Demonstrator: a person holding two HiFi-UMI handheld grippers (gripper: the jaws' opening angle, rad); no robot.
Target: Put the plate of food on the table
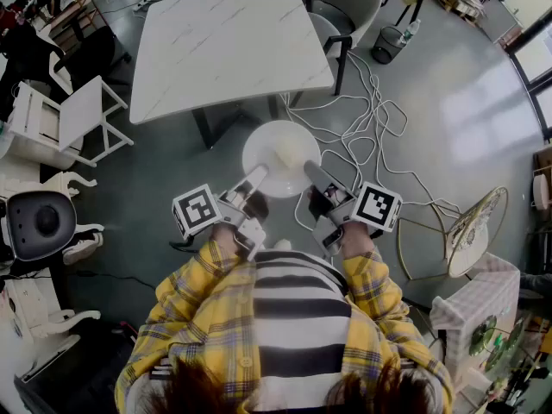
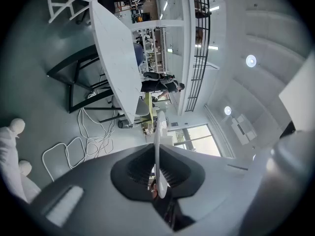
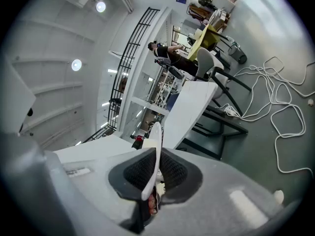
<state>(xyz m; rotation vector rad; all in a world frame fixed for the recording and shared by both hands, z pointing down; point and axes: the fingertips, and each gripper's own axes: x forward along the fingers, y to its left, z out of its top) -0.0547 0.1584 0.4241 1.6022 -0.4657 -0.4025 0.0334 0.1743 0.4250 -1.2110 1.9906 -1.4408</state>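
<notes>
Near the table [image 1: 233,41], left gripper [image 1: 258,177] fingers clamp the plate [image 1: 261,143] rim; right gripper [image 1: 311,170] likewise.

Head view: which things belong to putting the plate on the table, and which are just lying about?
In the job: plate, clamped at its rim by the left gripper and the right gripper; white table.
Lying about: floor cables; white chair; bin; grey chair.
</notes>
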